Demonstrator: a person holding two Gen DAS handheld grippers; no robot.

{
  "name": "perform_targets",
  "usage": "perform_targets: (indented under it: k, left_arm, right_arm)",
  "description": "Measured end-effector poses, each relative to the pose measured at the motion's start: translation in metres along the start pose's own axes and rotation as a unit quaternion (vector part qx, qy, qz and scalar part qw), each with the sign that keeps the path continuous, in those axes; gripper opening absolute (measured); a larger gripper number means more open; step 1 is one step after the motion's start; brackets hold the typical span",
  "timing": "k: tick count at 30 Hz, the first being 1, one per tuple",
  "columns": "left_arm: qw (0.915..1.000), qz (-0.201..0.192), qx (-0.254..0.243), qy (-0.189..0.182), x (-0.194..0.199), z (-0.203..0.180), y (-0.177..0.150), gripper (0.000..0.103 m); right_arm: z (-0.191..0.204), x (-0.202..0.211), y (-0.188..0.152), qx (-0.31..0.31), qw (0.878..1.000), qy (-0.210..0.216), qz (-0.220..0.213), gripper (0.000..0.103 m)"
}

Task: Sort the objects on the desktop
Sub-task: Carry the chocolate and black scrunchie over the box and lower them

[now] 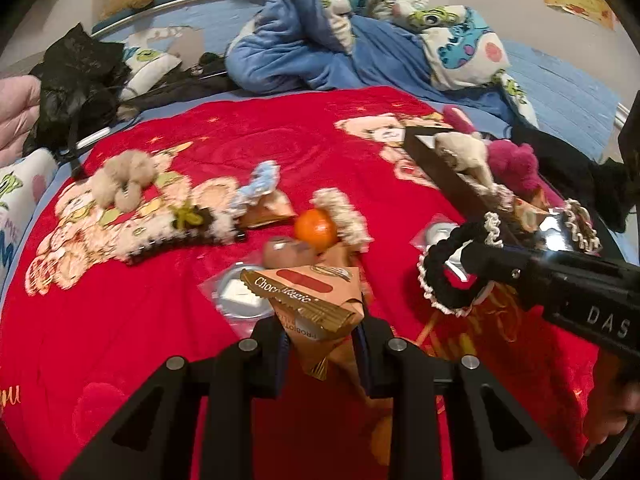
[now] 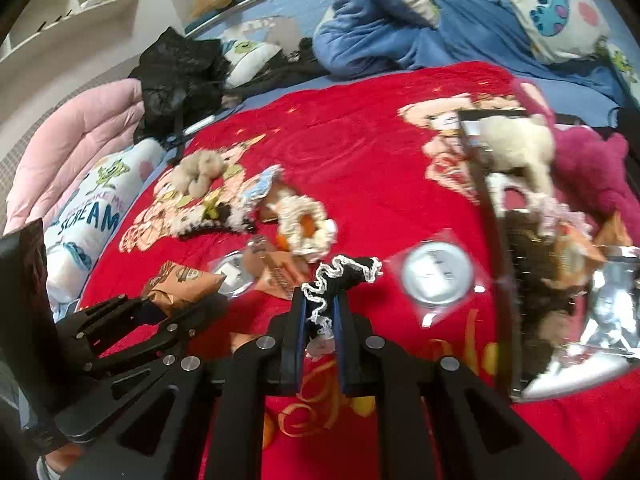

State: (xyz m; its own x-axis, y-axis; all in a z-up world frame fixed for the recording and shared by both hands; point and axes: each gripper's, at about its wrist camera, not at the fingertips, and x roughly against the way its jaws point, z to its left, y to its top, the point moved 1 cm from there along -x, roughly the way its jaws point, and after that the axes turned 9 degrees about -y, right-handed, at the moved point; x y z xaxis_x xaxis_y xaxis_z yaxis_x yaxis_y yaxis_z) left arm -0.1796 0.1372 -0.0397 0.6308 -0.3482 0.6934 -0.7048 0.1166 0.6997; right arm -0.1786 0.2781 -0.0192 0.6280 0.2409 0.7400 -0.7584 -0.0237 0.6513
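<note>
2 loads are up above the red blanket (image 1: 120,320): my left gripper (image 1: 324,344) clamps a snack packet (image 1: 316,300) by one corner, my right gripper (image 2: 320,320) pinches a black scrunchie (image 2: 340,276) — either could slip loose.

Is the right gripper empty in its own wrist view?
No: the right gripper is closed on a black scrunchie with white lace trim, pinched between its two fingers above the red blanket.
</note>
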Motion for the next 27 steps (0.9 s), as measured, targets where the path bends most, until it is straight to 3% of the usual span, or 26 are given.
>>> perform_targets:
  k: [8, 14, 20, 27]
  left_arm:
    - [0.9993, -0.005, -0.025, -0.028, -0.003, -0.052, 0.004, 0.028]
    - [0.9964, -0.012, -0.026, -0.08, -0.007, -0.103, 0.007, 0.028]
    - [0.992, -0.012, -0.063, -0.108, -0.017, -0.164, 0.007, 0.028]
    - [0.9899, -0.008, -0.075, -0.12, -0.033, -0.192, 0.01, 0.028]
  right_arm:
    - [-0.046, 0.047, 0.001, -0.028, 0.999, -0.032, -0.028, 0.012]
    - [-0.084, 0.094, -0.01, -0.043, 0.995, -0.069, -0.056, 0.012]
    - [-0.147, 0.119, -0.03, -0.09, 0.989, -0.106, -0.058, 0.012]
    - [-0.183, 0.135, -0.036, -0.122, 0.985, -0.097, -0.08, 0.012]
